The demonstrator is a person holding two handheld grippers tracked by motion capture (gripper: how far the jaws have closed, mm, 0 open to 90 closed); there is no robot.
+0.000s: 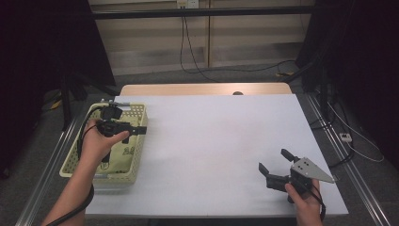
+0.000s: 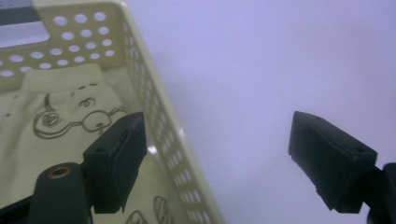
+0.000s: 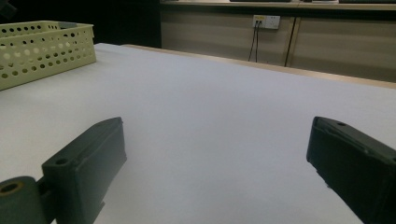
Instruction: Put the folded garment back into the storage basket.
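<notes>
While left gripper point(image 2: 217, 163) hangs wide-jawed astride right wall of perforated basket point(image 1: 139, 146) at table's left, printed cloth point(image 2: 51, 140) lies inside; right gripper point(image 1: 276, 165), jaws wide, well apart over white table point(image 1: 211, 141).

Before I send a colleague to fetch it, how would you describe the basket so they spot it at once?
Start at the white table and go to its left edge, where the left gripper hovers. There sits the basket: pale yellow plastic, rectangular, walls full of round holes, with a cream cloth bearing line drawings inside. Nothing else sits on the table.
</notes>
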